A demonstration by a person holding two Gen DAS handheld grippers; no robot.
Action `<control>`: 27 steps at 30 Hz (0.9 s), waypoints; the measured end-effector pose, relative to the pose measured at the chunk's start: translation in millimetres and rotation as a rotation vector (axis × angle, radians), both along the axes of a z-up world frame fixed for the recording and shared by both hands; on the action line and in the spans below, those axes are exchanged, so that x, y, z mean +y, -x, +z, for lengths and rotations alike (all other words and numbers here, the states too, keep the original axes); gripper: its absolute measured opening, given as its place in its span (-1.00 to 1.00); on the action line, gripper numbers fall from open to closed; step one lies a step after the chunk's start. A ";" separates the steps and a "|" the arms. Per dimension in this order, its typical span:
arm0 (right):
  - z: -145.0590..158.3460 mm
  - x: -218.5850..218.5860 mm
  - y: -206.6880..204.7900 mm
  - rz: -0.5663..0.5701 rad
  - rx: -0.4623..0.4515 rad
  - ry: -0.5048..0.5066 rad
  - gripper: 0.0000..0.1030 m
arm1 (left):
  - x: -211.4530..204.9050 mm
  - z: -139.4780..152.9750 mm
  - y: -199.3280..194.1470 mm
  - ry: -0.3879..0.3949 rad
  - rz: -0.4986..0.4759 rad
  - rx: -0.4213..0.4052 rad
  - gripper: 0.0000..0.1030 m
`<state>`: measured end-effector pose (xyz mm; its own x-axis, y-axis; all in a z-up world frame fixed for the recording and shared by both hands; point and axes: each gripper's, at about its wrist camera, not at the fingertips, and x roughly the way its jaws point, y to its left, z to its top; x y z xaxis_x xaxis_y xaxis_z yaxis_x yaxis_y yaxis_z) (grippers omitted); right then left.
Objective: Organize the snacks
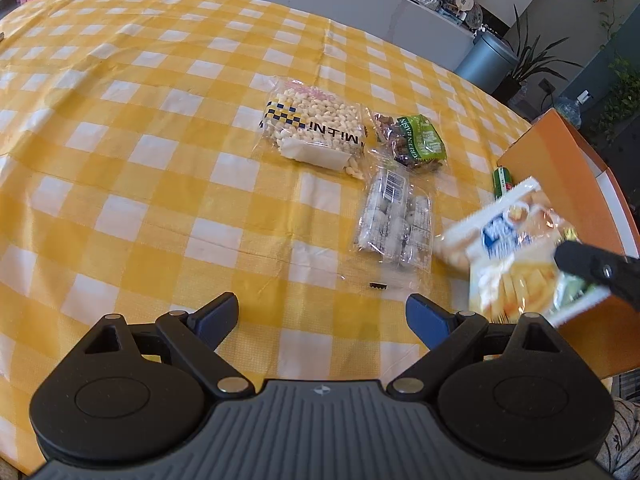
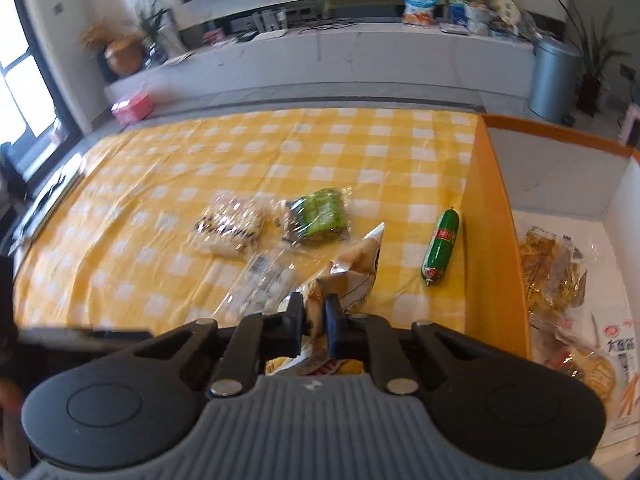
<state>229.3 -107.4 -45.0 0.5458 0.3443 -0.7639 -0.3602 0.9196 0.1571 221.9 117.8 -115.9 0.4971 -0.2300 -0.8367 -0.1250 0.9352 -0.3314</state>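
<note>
The right tool is clamped on a crinkled snack packet, lifted clear of the yellow checked worktop. Beyond its tips lie a clear bag of white sweets, a puffed-grain bag and a green raisin pack; a green sausage lies to its right, beside the orange box. The left tool hangs wide open, holding nothing.

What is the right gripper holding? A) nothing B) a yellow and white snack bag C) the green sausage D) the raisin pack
B: the right gripper is shut on the snack bag, lifted off the table, while the green sausage and raisin pack lie on the checked cloth.
</note>
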 end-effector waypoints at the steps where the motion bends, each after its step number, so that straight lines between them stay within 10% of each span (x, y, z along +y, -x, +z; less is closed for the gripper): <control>1: 1.8 5.1 6.6 0.029 -0.014 0.030 -0.85 | 1.0 -0.1 -0.1 0.007 0.003 0.002 1.00; 11: -12.5 36.4 18.3 0.152 0.026 0.082 -0.61 | 29.7 -2.8 -0.6 0.177 0.036 0.015 1.00; 13: -14.2 36.4 15.2 0.121 0.018 0.117 -0.21 | 27.9 -2.6 -0.4 0.171 0.034 0.013 1.00; 16: -23.2 36.8 10.3 0.095 0.026 0.177 -0.16 | 24.5 -1.7 -0.1 0.154 0.027 0.012 1.00; 27: -52.3 9.3 -16.7 0.000 0.200 -0.025 0.41 | 24.4 -2.7 -0.1 0.158 0.030 0.010 1.00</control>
<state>245.9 -98.1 -97.3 0.3842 0.3646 -0.8482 -0.3193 0.9145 0.2484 222.0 142.2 -118.6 0.4977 -0.3448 -0.7959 -0.1559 0.8671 -0.4731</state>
